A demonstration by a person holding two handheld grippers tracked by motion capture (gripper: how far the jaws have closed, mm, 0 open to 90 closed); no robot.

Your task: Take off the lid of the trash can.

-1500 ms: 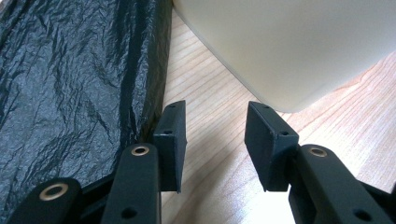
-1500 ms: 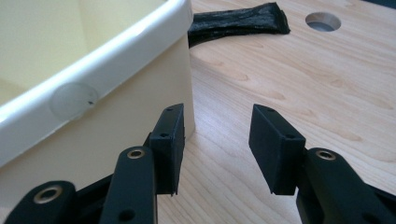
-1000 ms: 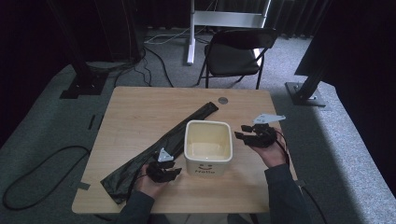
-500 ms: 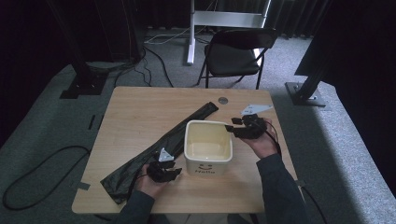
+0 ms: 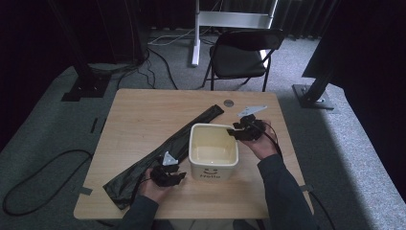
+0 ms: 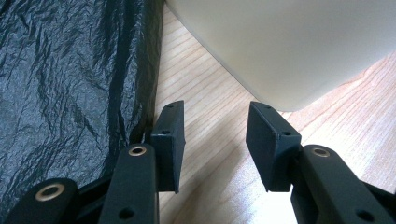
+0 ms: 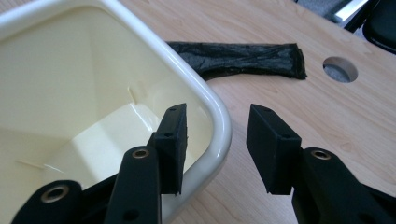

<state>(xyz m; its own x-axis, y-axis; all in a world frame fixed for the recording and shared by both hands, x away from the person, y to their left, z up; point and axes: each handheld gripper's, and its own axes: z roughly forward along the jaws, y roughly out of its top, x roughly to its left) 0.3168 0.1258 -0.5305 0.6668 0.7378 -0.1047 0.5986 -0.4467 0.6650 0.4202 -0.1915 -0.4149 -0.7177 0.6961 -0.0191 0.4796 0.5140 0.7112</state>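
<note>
Right claw [image 7: 215,128] has slid in over the cream bin's [image 5: 213,150] far corner, jaws apart straddling the rim, seemingly not pinching yet. Left claw [image 6: 215,135] sits open between bin and black bag [image 5: 158,155] on the table [image 5: 139,115].

the bin [image 5: 213,151] is a cream plastic box w/ a square top and round corners. it stands upright near the middle of the table, open side up, w/ a thick smooth rim. a little smiley face and a word are printed on the side facing the person. inside it looks bare and shiny.

the black bag [image 5: 163,153] is a long, flat, crinkly plastic bag, folded into a thin strip. it lies flat on the table, slanting from the near left edge up to the far middle. it runs just beside the bin's left side; one end pokes out behind the bin's far corner [image 7: 243,60].
</note>
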